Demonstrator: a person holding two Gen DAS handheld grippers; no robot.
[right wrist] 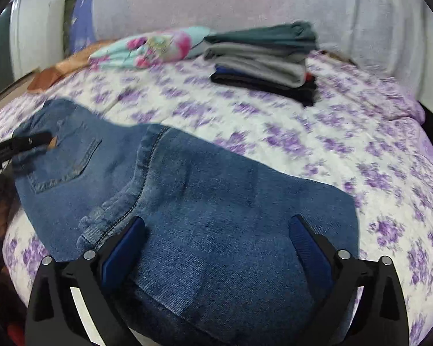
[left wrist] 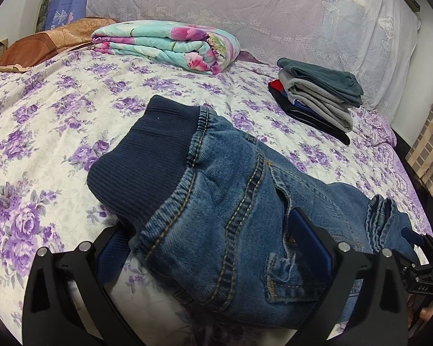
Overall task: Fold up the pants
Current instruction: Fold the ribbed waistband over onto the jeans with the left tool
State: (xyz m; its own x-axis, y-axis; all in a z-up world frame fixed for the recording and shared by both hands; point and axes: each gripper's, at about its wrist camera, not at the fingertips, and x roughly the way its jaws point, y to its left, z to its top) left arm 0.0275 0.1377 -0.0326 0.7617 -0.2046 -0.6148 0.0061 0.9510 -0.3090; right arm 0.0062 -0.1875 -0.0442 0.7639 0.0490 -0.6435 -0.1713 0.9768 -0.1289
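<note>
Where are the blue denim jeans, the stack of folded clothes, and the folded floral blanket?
blue denim jeans (left wrist: 216, 216): left wrist view, seat panel below the ribbed waistband.
stack of folded clothes (right wrist: 262, 60): right wrist view, grey middle layer.
folded floral blanket (left wrist: 164, 43): left wrist view, top fold.

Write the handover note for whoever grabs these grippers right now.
Left gripper: jaws wide open around the jeans at the waist end, by the navy ribbed waistband; no firm pinch visible.
Right gripper: jaws open over the leg denim, nothing clamped.
Jeans lie on the floral bed, partly bunched, not neatly folded.
Stack of folded clothes sits farther back.
Left: finish folding, probably add to the stack.
</note>
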